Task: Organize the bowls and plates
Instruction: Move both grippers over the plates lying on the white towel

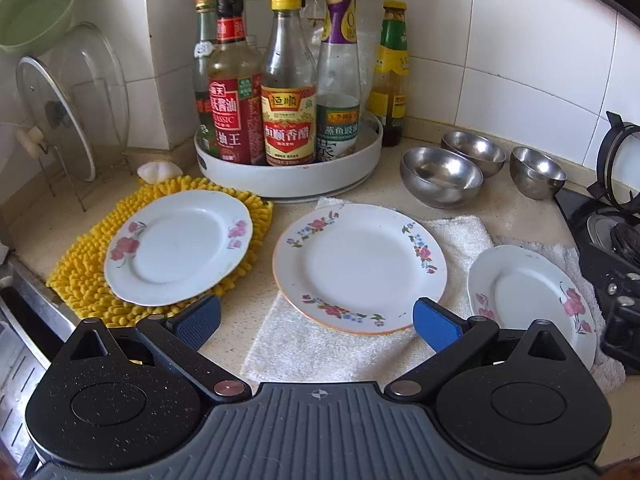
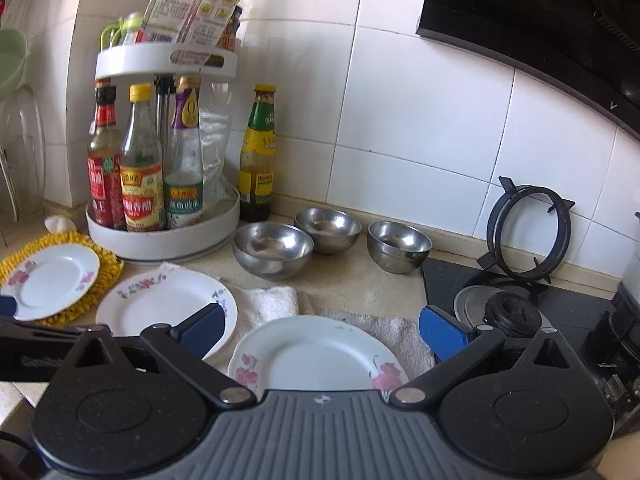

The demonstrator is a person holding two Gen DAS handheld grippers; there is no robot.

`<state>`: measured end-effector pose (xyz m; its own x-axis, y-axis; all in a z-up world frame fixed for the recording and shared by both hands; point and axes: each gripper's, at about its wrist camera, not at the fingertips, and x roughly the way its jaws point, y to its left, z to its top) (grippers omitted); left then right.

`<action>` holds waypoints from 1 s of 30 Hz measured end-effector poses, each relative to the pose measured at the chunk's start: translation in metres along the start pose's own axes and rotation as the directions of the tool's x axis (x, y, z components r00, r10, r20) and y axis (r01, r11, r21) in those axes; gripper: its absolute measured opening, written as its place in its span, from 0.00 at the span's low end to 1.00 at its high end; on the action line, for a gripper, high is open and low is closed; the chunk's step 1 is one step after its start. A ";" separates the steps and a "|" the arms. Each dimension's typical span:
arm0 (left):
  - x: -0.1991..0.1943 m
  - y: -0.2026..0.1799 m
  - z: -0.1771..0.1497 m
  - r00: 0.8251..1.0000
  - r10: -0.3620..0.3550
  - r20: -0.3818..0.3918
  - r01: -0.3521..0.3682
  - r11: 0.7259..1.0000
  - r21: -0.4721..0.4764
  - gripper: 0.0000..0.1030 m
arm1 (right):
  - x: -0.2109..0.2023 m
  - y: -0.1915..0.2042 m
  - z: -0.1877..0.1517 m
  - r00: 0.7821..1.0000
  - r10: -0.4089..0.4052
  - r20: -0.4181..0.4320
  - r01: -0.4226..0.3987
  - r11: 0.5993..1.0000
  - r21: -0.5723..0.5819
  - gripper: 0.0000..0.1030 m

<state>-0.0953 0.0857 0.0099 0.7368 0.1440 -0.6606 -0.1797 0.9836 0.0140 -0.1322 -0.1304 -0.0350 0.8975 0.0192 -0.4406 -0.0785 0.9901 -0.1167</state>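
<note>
Three flowered white plates lie on the counter. The left plate [image 1: 180,246] [image 2: 50,280] rests on a yellow mat [image 1: 76,280]. The middle plate [image 1: 360,266] [image 2: 160,304] lies on a white towel [image 1: 316,348]. The right plate [image 1: 528,296] [image 2: 316,354] lies on a grey towel. Three steel bowls [image 1: 442,176] [image 2: 274,248] stand empty behind them. My left gripper [image 1: 316,322] is open above the middle plate's near rim, holding nothing. My right gripper [image 2: 320,334] is open wide above the right plate, also holding nothing.
A white turntable rack [image 1: 288,176] [image 2: 160,244] of sauce bottles stands at the back. A lone bottle [image 1: 390,76] stands beside it. The gas stove [image 2: 520,308] with its loose pan ring [image 2: 528,232] is at the right. Glass lids [image 1: 60,120] lean in a rack at left.
</note>
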 end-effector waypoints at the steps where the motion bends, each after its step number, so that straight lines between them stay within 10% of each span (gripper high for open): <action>1: -0.001 0.002 0.000 1.000 -0.002 0.006 0.002 1.000 0.002 1.00 | 0.001 0.002 -0.001 1.000 0.005 -0.009 -0.005 1.000 -0.001 1.00; 30: -0.009 0.017 -0.003 1.000 -0.004 0.022 0.004 1.000 -0.007 1.00 | 0.003 0.017 0.001 0.999 0.028 -0.031 -0.028 1.000 -0.014 1.00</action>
<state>-0.1064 0.1008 0.0139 0.7517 0.1425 -0.6439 -0.1815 0.9834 0.0058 -0.1299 -0.1131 -0.0373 0.8813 0.0424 -0.4707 -0.1099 0.9871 -0.1168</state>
